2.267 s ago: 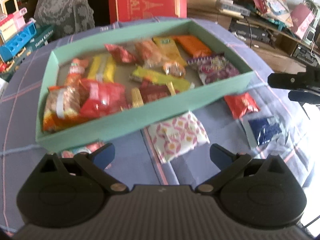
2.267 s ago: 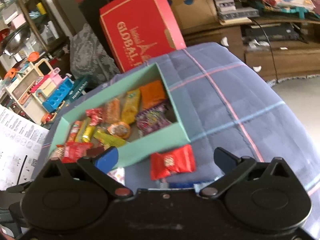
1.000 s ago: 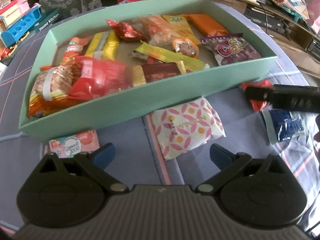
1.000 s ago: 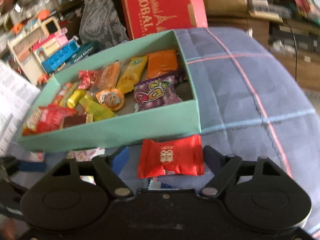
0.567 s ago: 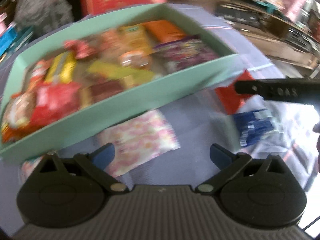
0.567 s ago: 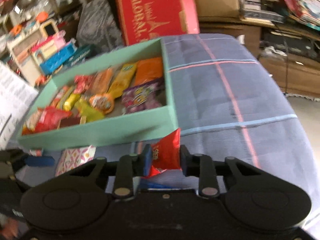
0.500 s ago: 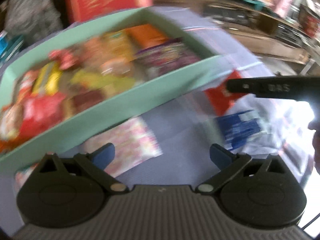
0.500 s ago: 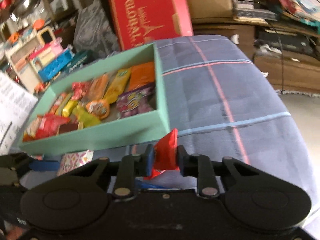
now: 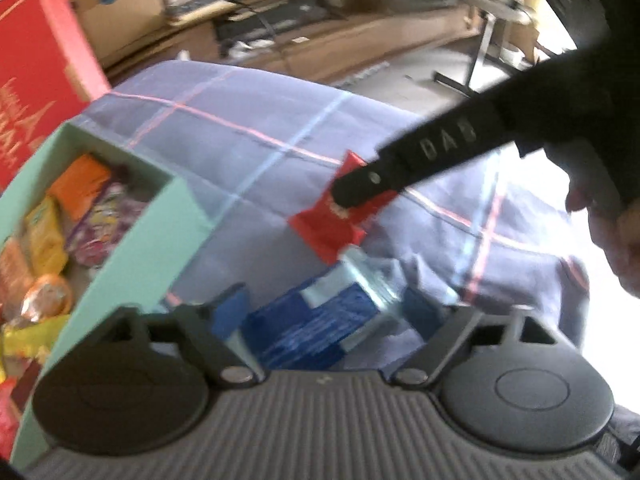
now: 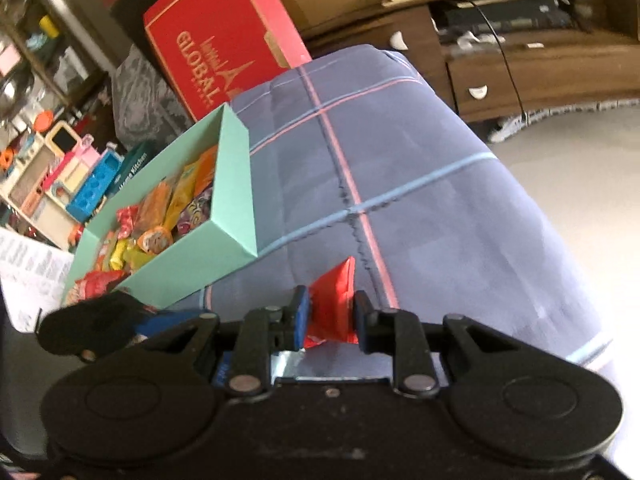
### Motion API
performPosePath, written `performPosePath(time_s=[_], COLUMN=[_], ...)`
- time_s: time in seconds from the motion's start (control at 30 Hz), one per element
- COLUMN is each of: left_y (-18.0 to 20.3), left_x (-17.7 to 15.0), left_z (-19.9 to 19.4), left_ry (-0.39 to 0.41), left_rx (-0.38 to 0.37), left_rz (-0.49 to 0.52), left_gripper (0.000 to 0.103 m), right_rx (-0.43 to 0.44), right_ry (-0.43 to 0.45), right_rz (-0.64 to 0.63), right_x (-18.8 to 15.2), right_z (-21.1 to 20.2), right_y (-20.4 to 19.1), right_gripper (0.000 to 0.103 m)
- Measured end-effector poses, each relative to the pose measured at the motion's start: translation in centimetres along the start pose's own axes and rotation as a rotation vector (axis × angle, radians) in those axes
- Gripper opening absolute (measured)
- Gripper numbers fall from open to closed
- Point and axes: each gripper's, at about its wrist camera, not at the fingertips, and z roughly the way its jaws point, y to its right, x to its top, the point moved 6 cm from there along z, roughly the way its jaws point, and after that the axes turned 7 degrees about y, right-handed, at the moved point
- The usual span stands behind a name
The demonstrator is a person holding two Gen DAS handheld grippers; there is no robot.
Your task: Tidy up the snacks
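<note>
The right gripper point(image 10: 329, 314) is clenched on a red snack packet point(image 10: 334, 300), its two blue-padded fingers pressing the wrapper from either side so that the packet stands on edge between them. In the left wrist view the same packet point(image 9: 334, 216) hangs from the tip of the right gripper's dark finger point(image 9: 360, 188), lifted clear of the plaid blue cloth point(image 9: 260, 160) and off to the right of the mint-green box point(image 9: 160, 248). The left gripper point(image 9: 328, 308) is spread wide, its fingers on either side of a blue snack packet point(image 9: 316, 328) with a silvery end, which lies on the cloth just beside the box's near corner; whether the fingers touch it cannot be told through the blur. The box point(image 10: 236, 188) holds a jumble of orange, yellow, purple and red wrapped snacks, and sits on the cloth to the left of both grippers. Behind the box stands a large red carton point(image 10: 224, 36) with gold lettering, and toy kitchen pieces point(image 10: 76, 164) crowd the floor at far left.
</note>
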Motion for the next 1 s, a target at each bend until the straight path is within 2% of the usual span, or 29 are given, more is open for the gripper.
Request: performPosePath(time_s=[0.07,0.2,0.4,0.5,0.6,0.63,0.67,0.73,0.87,1.0], left_y=[0.7,0.8,-2.6,-4.2,-5.3,-5.5,-5.4,-5.3,-4.7,-4.8], left_x=[-0.2,-1.3,-3.9,-5.1,-6.2,-6.7,-7.1,-7.6,-7.7,-8.1], left_z=[-0.3,-1.3,-3.3,-4.1,-4.9,-5.1,-5.4,-5.6,-5.9,-6.3], left_ry=[0.010,-0.014,-0.114,-0.128,-0.124,-0.124,-0.124,-0.116,-0.095,-0.090], left_rx=[-0.009,0.039,0.178,0.206,0.188,0.175,0.163,0.150,0.128,0.123], left_rz=[0.032,0.026,-0.238,-0.335,-0.395,-0.400,-0.398,-0.375,-0.330,-0.328], left_gripper=[0.062,0.061,0.061,0.063,0.067,0.072,0.074,0.080,0.081,0.081], right_rx=[0.011,0.035,0.085,0.106,0.117,0.105,0.083,0.061,0.092,0.130], right_ry=[-0.003,-0.011,-0.047,-0.072,-0.079,-0.066,-0.043,0.000,0.042,-0.001], right_rz=[0.026,0.082,0.149,0.127,0.074,0.050,0.023,-0.010,-0.051,-0.126], right_x=[-0.2,-0.5,-2.1,-3.1,-3.6,-3.6,-3.3,-2.6,-0.8,-0.9], right_z=[-0.1,0.1,0.1,-0.1,-0.8,-1.2,-1.7,-2.5,-2.3,0.5], right_y=[0.5,1.2,0.5,-0.9,-1.9,-2.0,-2.1,-2.1,-3.2,-5.1], right_gripper=[0.024,0.023,0.027,0.030,0.052,0.064,0.070,0.071,0.071,0.070])
